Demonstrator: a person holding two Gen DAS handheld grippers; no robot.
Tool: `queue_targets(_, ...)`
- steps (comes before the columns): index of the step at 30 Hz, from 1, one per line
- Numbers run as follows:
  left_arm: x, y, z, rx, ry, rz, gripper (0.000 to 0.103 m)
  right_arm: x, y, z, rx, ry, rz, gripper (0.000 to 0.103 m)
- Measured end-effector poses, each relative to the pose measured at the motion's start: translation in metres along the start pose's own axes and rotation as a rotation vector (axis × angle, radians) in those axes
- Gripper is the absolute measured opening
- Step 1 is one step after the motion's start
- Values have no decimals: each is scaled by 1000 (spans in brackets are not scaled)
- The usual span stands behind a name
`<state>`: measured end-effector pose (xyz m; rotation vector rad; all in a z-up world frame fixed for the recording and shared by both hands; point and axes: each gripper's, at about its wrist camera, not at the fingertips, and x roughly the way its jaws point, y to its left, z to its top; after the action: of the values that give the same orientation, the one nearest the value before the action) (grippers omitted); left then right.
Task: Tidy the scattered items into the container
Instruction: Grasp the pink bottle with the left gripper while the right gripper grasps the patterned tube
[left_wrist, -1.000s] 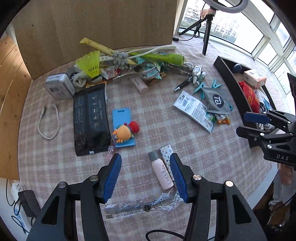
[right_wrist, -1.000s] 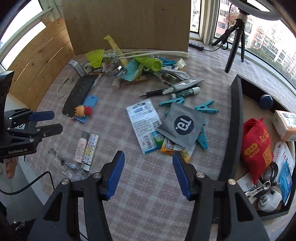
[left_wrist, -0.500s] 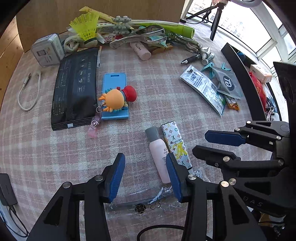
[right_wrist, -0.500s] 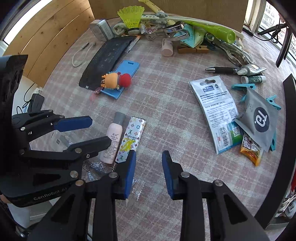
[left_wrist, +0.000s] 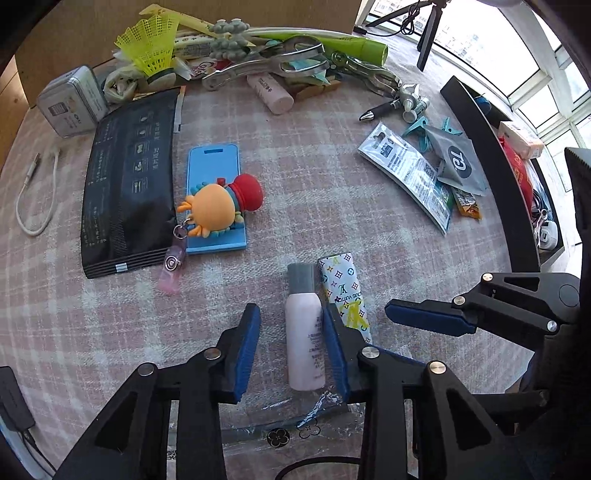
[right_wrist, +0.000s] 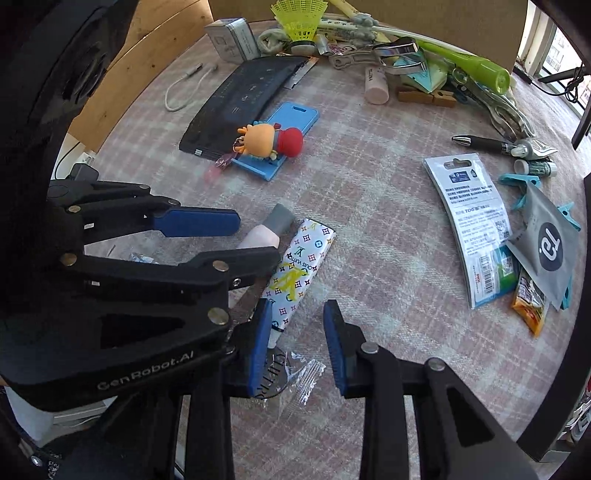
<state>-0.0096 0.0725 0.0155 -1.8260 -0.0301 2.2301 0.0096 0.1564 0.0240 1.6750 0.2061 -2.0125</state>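
Pointing down at a plaid tablecloth (left_wrist: 332, 192), the left gripper (left_wrist: 291, 347) is closing, jaws astride a pink bottle (left_wrist: 303, 332) with a gap on one side. Just right, the right gripper (right_wrist: 295, 332) stands part-spread beside a patterned tube (right_wrist: 299, 266). A black tray (left_wrist: 484, 155) lies far right.

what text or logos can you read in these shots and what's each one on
"GenRobot.AI": body of the left gripper.
"LOUIS VUITTON", partly covered: patterned tube.
"TOG": white carded packet.
"ta" logo, seen upside down: grey pouch.
Pink bottle, black flat pack, silver tin: print too small to read.
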Motion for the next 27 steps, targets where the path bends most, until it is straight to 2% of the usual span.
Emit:
queue_targets(2, -1, 5, -2, 2, 3, 11, 21, 0, -2, 2, 5, -6, 8, 30)
queue_targets(7, -4, 17, -7, -18, -3, 9, 20, 10, 4, 9, 1, 9, -4, 30)
queue_targets(12, -6, 19, -12, -23, -25, 7, 20, 17, 17, 17, -42, 13, -86, 29)
queue_targets(15, -7, 22, -15, -35, -34, -6, 19, 17, 19, 18, -66, 16, -127, 21)
queue_targets(19, -9, 26, -17, -53, -43, -7, 19, 12, 8, 17, -36, 4, -135, 20)
queue_targets(27, -24, 26, -6, -69, -78, -18, 19, -27, -32, 19, 73, -89, -145, 20)
